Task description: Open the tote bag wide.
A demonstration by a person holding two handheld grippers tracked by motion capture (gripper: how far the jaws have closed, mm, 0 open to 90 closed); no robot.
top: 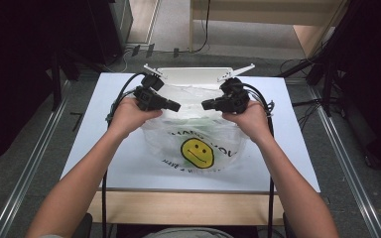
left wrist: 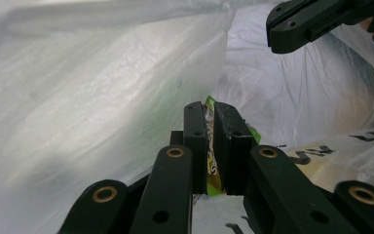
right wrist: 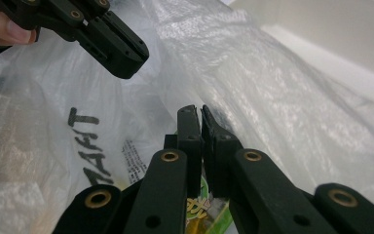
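A clear plastic bag (top: 163,135) with a yellow smiley face stands open on the white table (top: 104,106). Both grippers hover at its mouth, pointing at each other. My left gripper (top: 177,105) (left wrist: 209,106) has its jaws pressed on a thin green and yellow packet (left wrist: 213,168), whose edge pokes past the tips. My right gripper (top: 204,105) (right wrist: 198,111) is shut, and I see nothing between its pads. Bag film (right wrist: 282,97) lies along its right jaw. A green printed packet (right wrist: 197,209) shows under its base. Each gripper view also catches the other gripper (left wrist: 285,31) (right wrist: 124,58).
A white tray (top: 193,75) sits behind the bag at the table's far edge. A wooden strip (top: 188,207) runs along the near edge. Cables trail from both grippers down the table sides. Dark stands and rails flank the table.
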